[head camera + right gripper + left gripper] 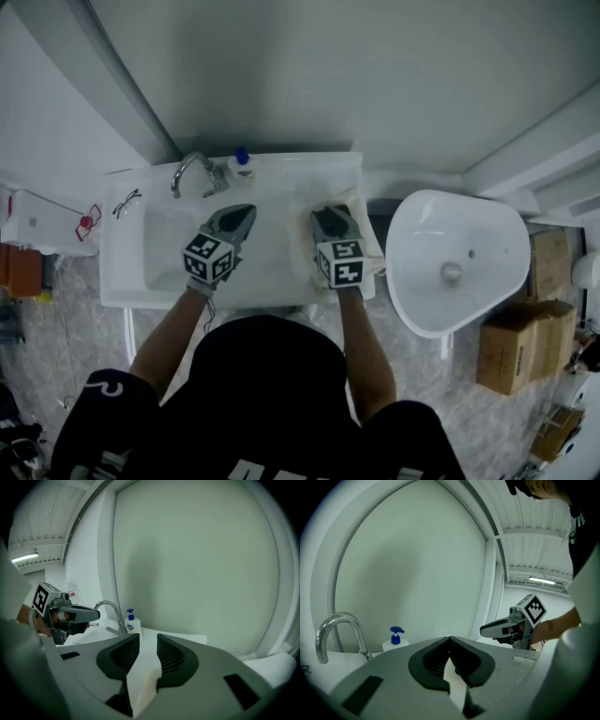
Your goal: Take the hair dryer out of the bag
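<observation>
Mostly, rt hand-held gripper (pixel 328 216) hides bag (pixel 371 247) on sink counter (pixel 291 171).

No full word or number can be read anywhere. The left gripper (pixel 242 216) carries a black and white square marker (pixel 208 258) on its cube, and the right gripper (pixel 328 217) carries a similar one (pixel 343 263). These are pattern codes, not letters. The soap bottle (pixel 131 625) beside the tap has a blue and white label, but its print is too small to read. The black shirt (pixel 262 375) of the person has a white sign (pixel 108 386) on the left sleeve. It looks like a "P" or an "R", I cannot tell which. White print (pixel 267 469) at the bottom edge of the head view is cut off.
</observation>
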